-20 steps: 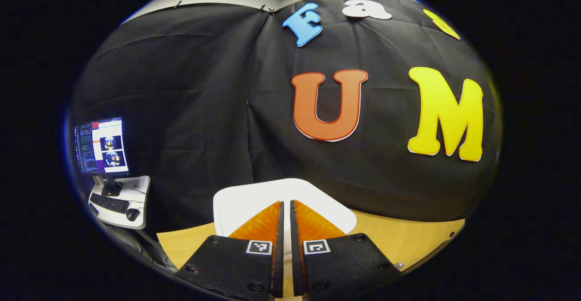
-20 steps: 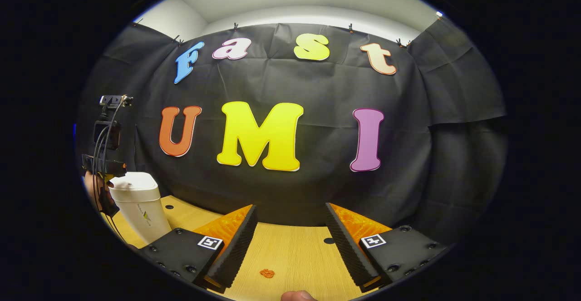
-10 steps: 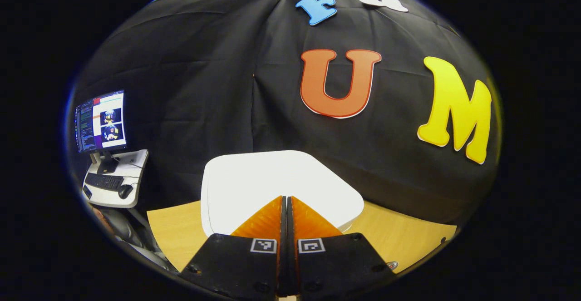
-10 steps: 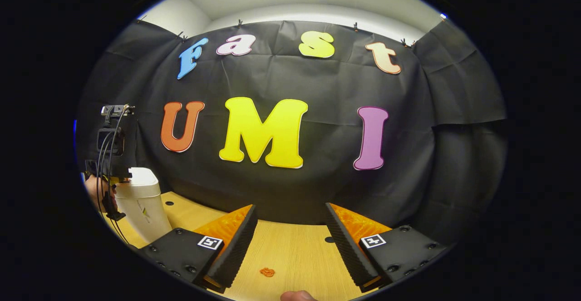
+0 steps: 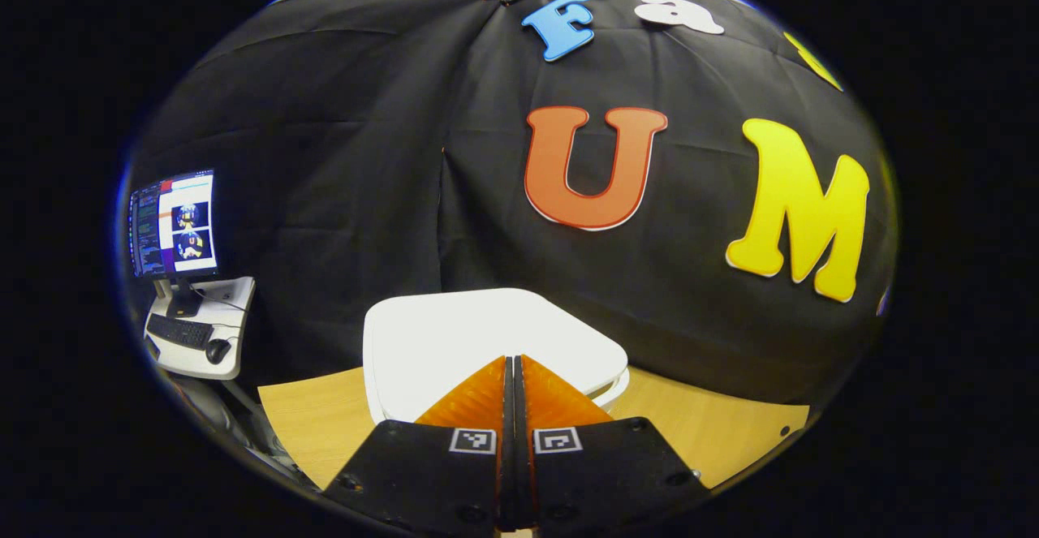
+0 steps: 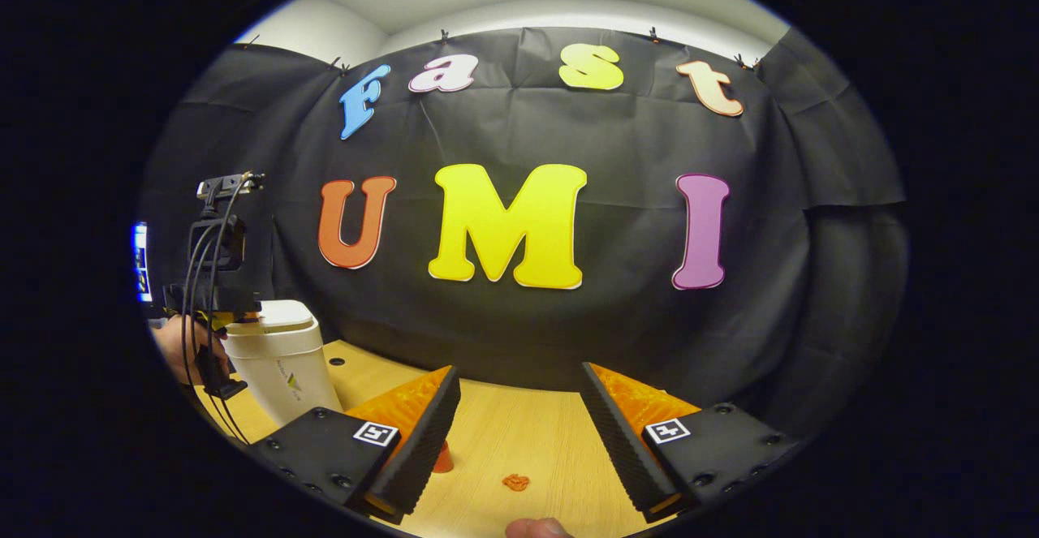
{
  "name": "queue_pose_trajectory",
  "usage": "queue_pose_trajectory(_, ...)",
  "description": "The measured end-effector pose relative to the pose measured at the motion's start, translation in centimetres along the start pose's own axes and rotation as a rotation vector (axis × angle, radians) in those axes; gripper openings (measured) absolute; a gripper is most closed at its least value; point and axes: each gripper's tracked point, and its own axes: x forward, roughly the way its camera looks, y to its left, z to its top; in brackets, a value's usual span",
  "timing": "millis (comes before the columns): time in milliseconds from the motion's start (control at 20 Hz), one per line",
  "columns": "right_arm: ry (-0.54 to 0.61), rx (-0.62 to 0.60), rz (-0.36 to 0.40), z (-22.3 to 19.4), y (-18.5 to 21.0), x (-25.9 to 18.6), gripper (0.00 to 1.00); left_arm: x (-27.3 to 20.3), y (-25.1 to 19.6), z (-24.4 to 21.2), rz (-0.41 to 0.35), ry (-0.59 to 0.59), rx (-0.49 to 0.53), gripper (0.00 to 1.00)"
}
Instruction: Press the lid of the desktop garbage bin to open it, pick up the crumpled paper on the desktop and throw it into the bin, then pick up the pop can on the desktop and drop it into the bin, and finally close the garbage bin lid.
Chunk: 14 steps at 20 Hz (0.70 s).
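Left gripper view, left gripper [image 5: 513,363] clenched over white bin [image 5: 454,335] lid, right gripper [image 6: 519,388] released above table [image 6: 528,441].

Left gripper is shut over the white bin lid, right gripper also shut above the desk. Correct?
Not quite. The right gripper is open: the right gripper view shows its fingers spread wide above the wooden desk. The rest holds: in the left gripper view the left gripper is shut, its tips over the white bin lid.
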Motion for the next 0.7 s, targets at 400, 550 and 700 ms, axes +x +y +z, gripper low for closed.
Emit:
queue_pose_trajectory(400, -0.051, -0.021, 0.02, 1.1, 0.3, -1.6, 0.94, -2.7, -1.9, 4.5, -0.174, -0.135, 0.024, 0.2)
queue_pose_trajectory(550, -0.062, -0.003, 0.018, 1.3, 0.3, -1.8, 0.94, -4.0, -3.3, 4.9, -0.242, -0.135, 0.056, 0.3)
queue_pose_trajectory(700, -0.071, -0.008, 0.015, 1.4, -0.2, -2.1, 0.94, -6.2, -4.5, 5.5, -0.314, -0.163, 0.072, 0.42)
